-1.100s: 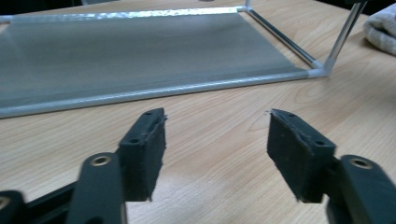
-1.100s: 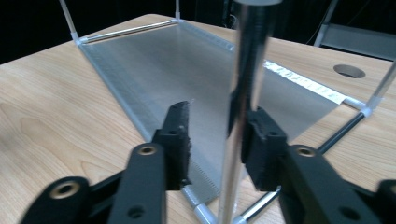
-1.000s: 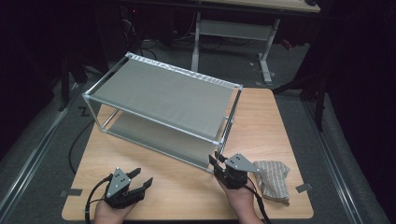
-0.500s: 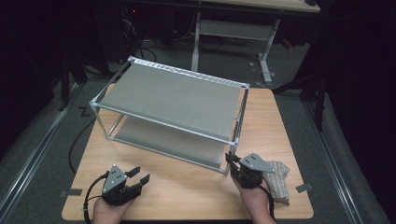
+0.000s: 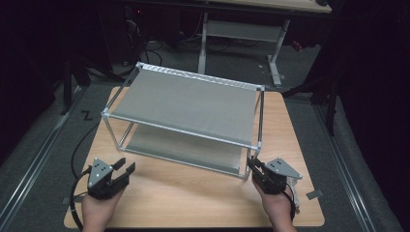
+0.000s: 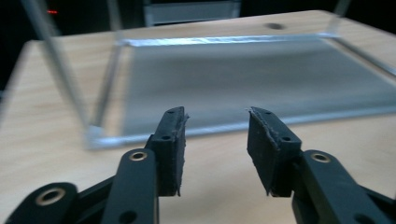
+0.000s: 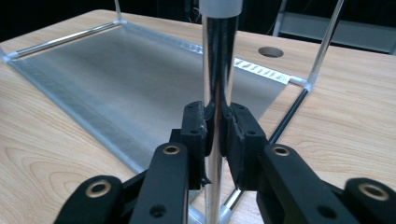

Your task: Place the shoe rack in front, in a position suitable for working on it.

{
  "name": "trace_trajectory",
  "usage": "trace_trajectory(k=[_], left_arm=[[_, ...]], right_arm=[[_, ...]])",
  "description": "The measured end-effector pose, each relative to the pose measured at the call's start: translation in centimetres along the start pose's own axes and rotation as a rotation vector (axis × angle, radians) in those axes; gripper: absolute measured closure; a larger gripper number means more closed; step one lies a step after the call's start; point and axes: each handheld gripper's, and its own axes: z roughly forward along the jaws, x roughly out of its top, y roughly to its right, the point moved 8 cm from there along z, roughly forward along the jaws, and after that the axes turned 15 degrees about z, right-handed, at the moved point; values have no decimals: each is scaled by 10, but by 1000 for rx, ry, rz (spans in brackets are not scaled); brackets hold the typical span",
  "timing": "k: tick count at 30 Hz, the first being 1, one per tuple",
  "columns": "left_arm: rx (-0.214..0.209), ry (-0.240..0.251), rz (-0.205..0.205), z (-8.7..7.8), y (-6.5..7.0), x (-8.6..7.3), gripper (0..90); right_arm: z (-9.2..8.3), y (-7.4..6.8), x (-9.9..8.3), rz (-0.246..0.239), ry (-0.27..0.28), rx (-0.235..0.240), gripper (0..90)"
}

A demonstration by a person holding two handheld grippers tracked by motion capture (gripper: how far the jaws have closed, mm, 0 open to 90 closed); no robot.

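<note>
- Two-tier rack [image 5: 186,104]: thin metal-tube frame with white corner joints, carrying two flat grey mesh shelves, one above the other.
- Pose: upright on the wooden table [image 5: 193,193], standing skewed to the table edges.
- Near right corner post [image 7: 215,70]: chrome tube, vertical, clamped between the pads of the right gripper [image 5: 255,169] low on the post.

Grey-shelved, silver-framed rack [image 5: 186,104] (mesh pattern, perhaps) on a light wood-grain table [image 5: 193,193].
</note>
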Motion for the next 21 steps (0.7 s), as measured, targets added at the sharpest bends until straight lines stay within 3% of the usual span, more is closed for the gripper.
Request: trace_trajectory(k=[1,3,10,11,17,20,21], left_arm=[[23,6,-21,3,-10,4,540],[53,3,-25,6,-21,10,533],[159,-28,0,22,-52,23,501],[194,-49,15,28,-60,23,486],[247,-81,-5,40,-79,24,447],[252,-82,-24,46,-87,26,440],[234,-87,-28,50,-89,27,448]], right_arm=[[-2,1,1,-2,5,3,771],[-3,1,1,-1,6,8,771],[-7,1,6,-19,22,26,775],[-8,1,7,-21,23,28,776],[-9,4,8,-29,22,27,794],[-9,6,9,-33,21,22,798],[-8,7,9,-35,21,19,800]])
